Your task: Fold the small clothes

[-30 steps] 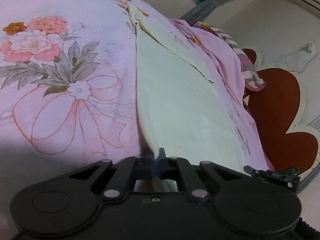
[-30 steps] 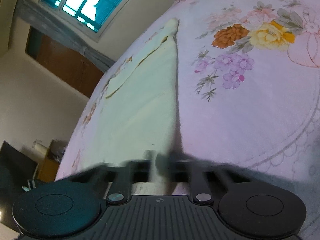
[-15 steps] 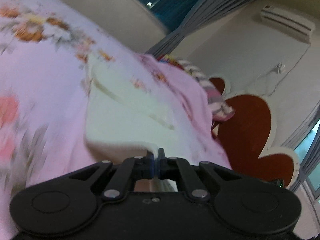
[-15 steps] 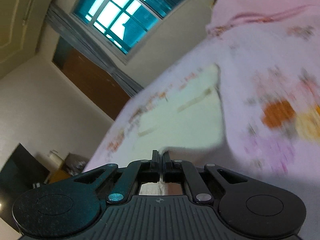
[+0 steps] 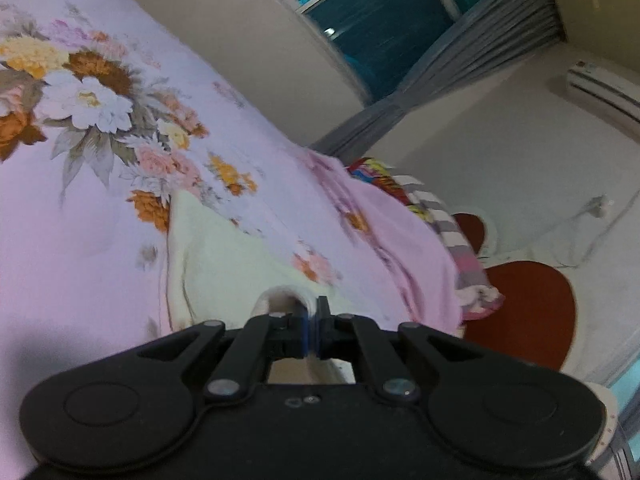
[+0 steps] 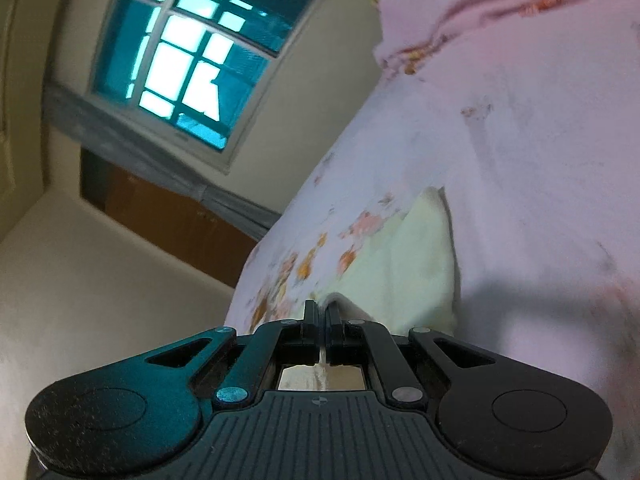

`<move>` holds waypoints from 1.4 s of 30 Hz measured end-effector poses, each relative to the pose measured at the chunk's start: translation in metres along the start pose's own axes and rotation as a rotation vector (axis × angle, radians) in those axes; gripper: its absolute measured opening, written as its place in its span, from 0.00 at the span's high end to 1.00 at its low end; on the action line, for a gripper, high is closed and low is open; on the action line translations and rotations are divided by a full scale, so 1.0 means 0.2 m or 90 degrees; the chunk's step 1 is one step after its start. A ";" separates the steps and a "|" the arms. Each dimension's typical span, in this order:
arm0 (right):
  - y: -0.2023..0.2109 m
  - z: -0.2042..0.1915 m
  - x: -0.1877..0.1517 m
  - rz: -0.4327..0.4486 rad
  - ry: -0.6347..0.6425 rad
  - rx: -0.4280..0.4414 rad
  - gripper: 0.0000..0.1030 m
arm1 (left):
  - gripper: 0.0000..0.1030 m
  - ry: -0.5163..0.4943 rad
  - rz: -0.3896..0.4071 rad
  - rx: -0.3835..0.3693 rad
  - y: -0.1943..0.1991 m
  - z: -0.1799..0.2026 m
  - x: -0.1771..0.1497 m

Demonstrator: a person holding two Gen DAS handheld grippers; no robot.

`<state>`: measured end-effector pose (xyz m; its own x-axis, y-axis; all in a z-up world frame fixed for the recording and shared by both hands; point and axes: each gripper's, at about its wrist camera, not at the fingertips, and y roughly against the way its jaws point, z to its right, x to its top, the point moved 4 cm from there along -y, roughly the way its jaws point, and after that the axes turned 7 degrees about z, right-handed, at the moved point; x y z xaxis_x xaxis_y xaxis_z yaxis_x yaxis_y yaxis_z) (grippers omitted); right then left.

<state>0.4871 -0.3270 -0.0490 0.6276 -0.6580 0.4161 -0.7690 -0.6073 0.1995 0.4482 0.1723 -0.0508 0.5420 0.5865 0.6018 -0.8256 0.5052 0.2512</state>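
The cloth [image 5: 224, 264], a pale cream piece, lies on the bed [image 5: 80, 240], which is covered by a pink sheet printed with flowers. Both grippers hold it at its near edge.

In the left wrist view, the left gripper [image 5: 313, 320] has its jaws clenched on a corner of the cloth; the fabric curls up in a small loop just left of the fingertips and runs down between them. From there the cloth spreads away over the sheet to a far corner beside an orange printed flower, with a soft ridge along its left side. Farther right on the bed a pink blanket [image 5: 400, 248] is bunched up, and striped, colourful fabric [image 5: 460, 248] lies at its far edge. Beyond it stands a red, heart-shaped headboard [image 5: 532, 304] against the wall. A curtain [image 5: 460, 52] hangs beside a dark window, and an air conditioner [image 5: 604, 88] is mounted high on the wall at right.

In the right wrist view, the right gripper [image 6: 321, 312] also has its jaws clenched on the cloth [image 6: 416, 268]: a thin edge of fabric shows in the slit between the fingers, and a fold rises just right of them. The cloth stretches ahead and to the right over the sheet [image 6: 540, 160], ending in a point near faint flower prints. To the left, past the edge of the bed, are a lit window [image 6: 188, 64] and a brown cabinet [image 6: 168, 220] below it.
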 end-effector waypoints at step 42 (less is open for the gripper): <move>-0.45 0.17 0.17 -0.044 0.063 0.001 0.96 | 0.96 0.080 0.008 0.009 -0.42 -0.25 0.13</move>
<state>0.5815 -0.3093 -0.0837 0.6645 -0.5668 0.4871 -0.7235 -0.6512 0.2292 0.5393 0.1768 -0.0952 0.5461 0.6677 0.5060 -0.8342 0.4889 0.2552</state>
